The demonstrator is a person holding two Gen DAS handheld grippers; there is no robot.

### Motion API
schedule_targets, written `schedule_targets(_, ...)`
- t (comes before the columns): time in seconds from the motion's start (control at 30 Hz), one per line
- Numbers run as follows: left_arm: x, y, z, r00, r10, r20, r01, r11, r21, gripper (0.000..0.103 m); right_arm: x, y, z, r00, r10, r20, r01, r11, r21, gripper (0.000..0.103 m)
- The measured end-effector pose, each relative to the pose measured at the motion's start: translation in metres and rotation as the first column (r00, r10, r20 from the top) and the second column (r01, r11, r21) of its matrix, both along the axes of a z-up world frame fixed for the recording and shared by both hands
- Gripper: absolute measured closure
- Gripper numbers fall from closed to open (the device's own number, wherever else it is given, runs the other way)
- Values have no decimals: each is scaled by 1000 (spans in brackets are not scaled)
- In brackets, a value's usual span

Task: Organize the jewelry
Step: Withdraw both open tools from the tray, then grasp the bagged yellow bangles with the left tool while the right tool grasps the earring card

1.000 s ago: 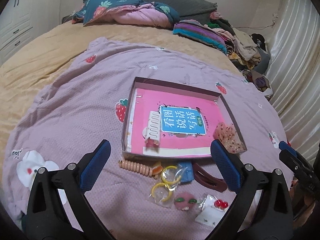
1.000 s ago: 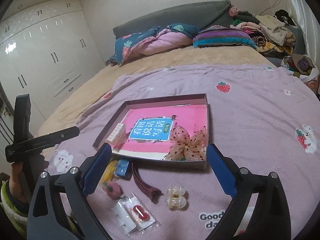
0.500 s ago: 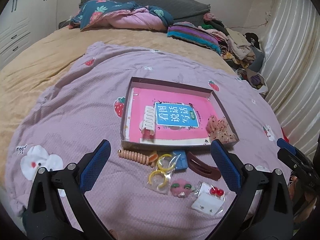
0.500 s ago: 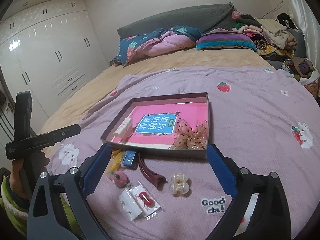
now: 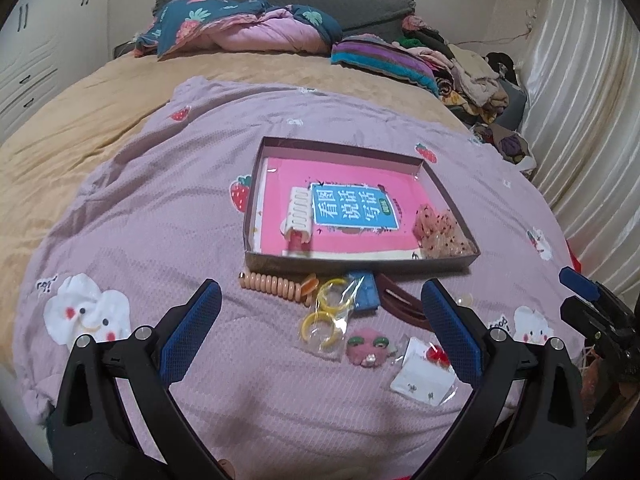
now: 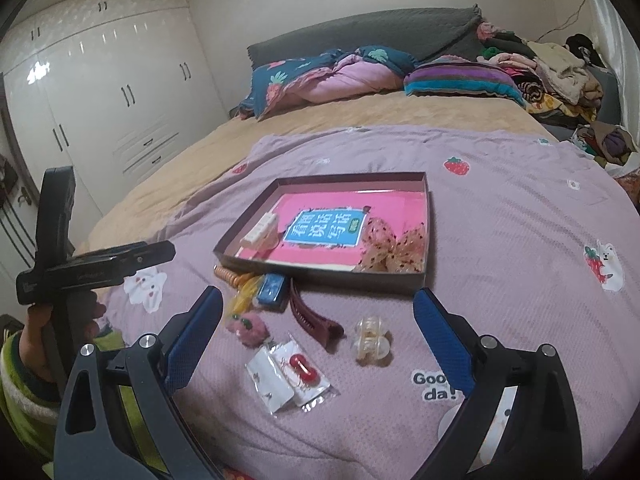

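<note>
A shallow dark box (image 5: pixel 251 216) lies on the purple blanket, lined with a pink book (image 5: pixel 352 208). Inside are a white claw clip (image 5: pixel 298 214) and a dotted bow (image 5: pixel 440 232). Loose in front of the box are a peach spiral hair tie (image 5: pixel 272 284), bagged yellow rings (image 5: pixel 326 316), a blue piece (image 5: pixel 366 292), a maroon clip (image 5: pixel 400 304), a pink plush clip (image 5: pixel 368 346), bagged earring cards (image 5: pixel 424 372) and a clear small claw clip (image 6: pixel 370 340). My left gripper (image 5: pixel 320 286) hovers open above these. My right gripper (image 6: pixel 316 294) is open too, over the maroon clip (image 6: pixel 312 320).
The purple blanket (image 5: pixel 140 220) covers a tan bed. Pillows and a quilt (image 5: pixel 240 28) sit at the head, piled clothes (image 5: pixel 472 76) at the far right, and white wardrobes (image 6: pixel 100 100) stand on the left. A hand in a green sleeve (image 6: pixel 24 364) holds the left gripper.
Both grippers have drawn back from the box, so it and the loose pieces sit farther ahead. Both stay open and nothing has been picked up.
</note>
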State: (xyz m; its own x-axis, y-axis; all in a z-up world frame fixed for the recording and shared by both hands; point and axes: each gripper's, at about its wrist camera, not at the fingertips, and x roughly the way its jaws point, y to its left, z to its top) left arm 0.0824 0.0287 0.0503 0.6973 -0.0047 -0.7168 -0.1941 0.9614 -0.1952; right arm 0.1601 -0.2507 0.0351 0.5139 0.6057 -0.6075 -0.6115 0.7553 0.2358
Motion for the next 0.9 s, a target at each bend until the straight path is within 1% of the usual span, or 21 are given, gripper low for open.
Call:
schedule_targets(0.3,-5,-2,-12,1000,-18,-25,18,1000,8,10,-14,9,-15,999,43,-12,-44,998,-45,8)
schedule_targets(0.5,-7,-2,-23,998,-24,-51,24,1000,5,10,-26,21,-30,997,81,-13,-82,991,-107,8)
schedule_targets(0.7,-3,5,-39,996,-9,-89,7,1000,-16,10,-36,35,-45,993,120,-16,-121,981,-155,8)
schedule_targets(0.9,1,14,-58,992,3,-129,-10,999,-46,10,-46,53,-61,984,176,4,-171,962,-213,8)
